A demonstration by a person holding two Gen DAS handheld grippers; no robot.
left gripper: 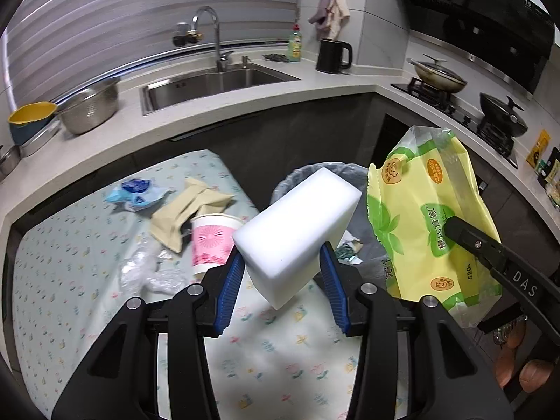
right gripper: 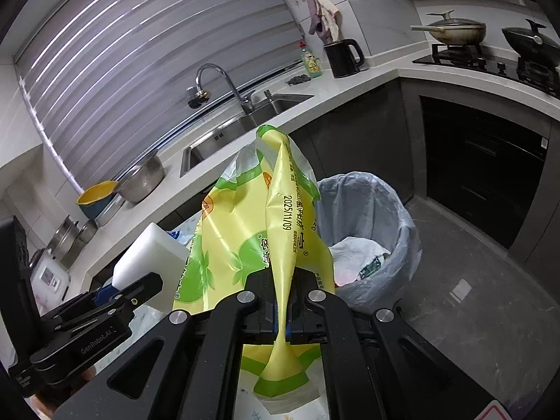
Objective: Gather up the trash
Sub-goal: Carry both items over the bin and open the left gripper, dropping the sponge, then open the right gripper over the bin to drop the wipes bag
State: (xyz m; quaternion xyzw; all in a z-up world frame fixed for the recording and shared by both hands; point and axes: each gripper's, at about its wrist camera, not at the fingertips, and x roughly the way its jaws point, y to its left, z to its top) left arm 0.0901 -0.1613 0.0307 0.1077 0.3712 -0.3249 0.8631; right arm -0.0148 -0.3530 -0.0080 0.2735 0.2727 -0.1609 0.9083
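Note:
My left gripper (left gripper: 283, 273) is shut on a white foam block (left gripper: 297, 231), held tilted above the table's edge near the bin. My right gripper (right gripper: 281, 301) is shut on an empty yellow-green plastic wrapper (right gripper: 259, 231), which hangs upright just left of the bin. The wrapper also shows in the left wrist view (left gripper: 427, 224). The trash bin (right gripper: 367, 210) has a pale liner and holds white paper and scraps; in the left wrist view the bin (left gripper: 308, 175) lies behind the block. The foam block also shows in the right wrist view (right gripper: 150, 259).
On the floral tablecloth (left gripper: 70, 280) lie a pink paper cup (left gripper: 210, 245), a tan crumpled bag (left gripper: 189, 210), a blue wrapper (left gripper: 134, 192) and clear plastic film (left gripper: 147, 273). Behind are the counter, sink (left gripper: 210, 84), metal bowl (left gripper: 89, 108), kettle (left gripper: 332, 56) and stove with pans (left gripper: 441, 73).

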